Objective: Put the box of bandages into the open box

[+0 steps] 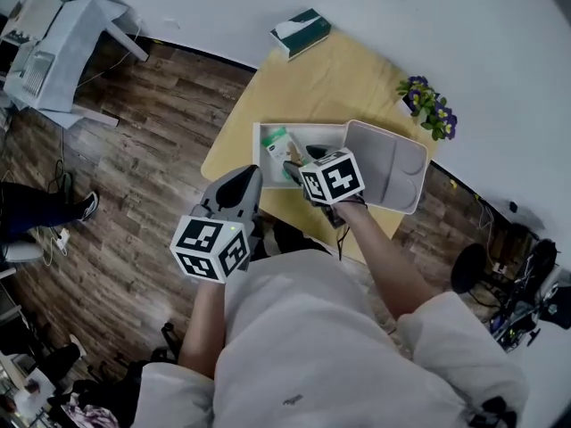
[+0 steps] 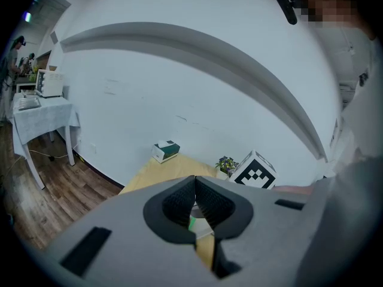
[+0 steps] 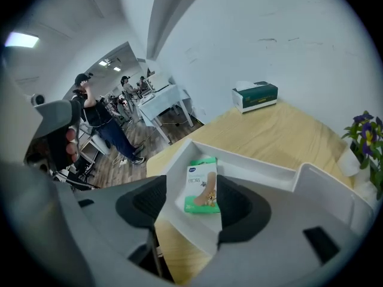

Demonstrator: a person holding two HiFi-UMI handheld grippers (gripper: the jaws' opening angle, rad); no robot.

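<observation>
Directly beneath the right gripper (image 3: 194, 203), framed by its spread jaws, lies the box of bandages (image 3: 202, 185). The dark ribbed pads stand clear of it on either side and press on nothing. The bandage box is a flat green and white carton with a foot printed on it, lying face up on the floor of the open box (image 3: 251, 163), close to the wall on that gripper's left. The open box is a shallow white tray of smooth plastic with rounded corners; its hinged lid (image 1: 393, 163) lies flat to the gripper's right.

Beyond the tray the pale wooden table (image 3: 281, 130) runs bare to the wall. A dark green tissue box (image 3: 255, 95) sits far ahead at the table's edge, and a small pot of purple and yellow flowers (image 3: 366, 130) stands off to the right. Nothing lies between the jaws and the tray.

The left gripper (image 2: 195, 187) hangs back from the tray, nearer the person, its jaws pressed together at the tips with nothing pinched. Off to the right gripper's left, across the plank floor (image 1: 134, 176), a person (image 3: 99, 115) stands beside a white table (image 3: 161, 103).
</observation>
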